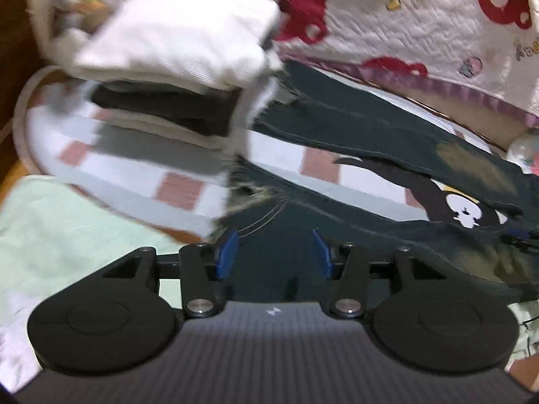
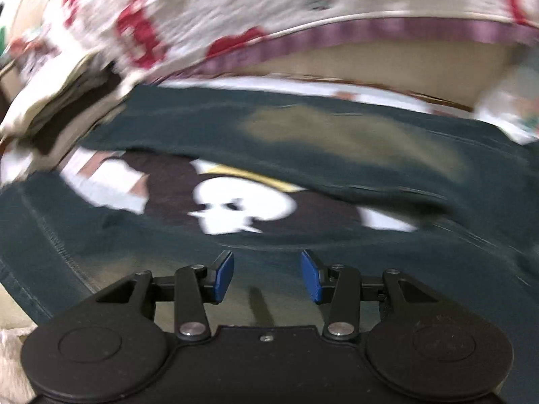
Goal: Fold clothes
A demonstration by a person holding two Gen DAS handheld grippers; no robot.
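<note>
Dark jeans [image 1: 353,124] with faded patches lie spread across the bed, one leg stretching up to the left and the other under my left gripper [image 1: 274,252]. That gripper is open, its blue pads over the frayed hem with nothing between them. In the right wrist view the jeans [image 2: 303,124] fill the frame, and my right gripper [image 2: 267,277] hovers open just above a faded patch of the near leg. Between the legs shows a black cartoon print with a white face [image 2: 235,205]. A pile of folded clothes [image 1: 175,67], white on top, stands at the left.
The bed carries a checked sheet [image 1: 175,185] of white, grey and pink squares. A white quilt with red bear prints [image 1: 404,10] is bunched along the far side. A pale green cloth [image 1: 67,229] lies at the near left. Both views are blurred by motion.
</note>
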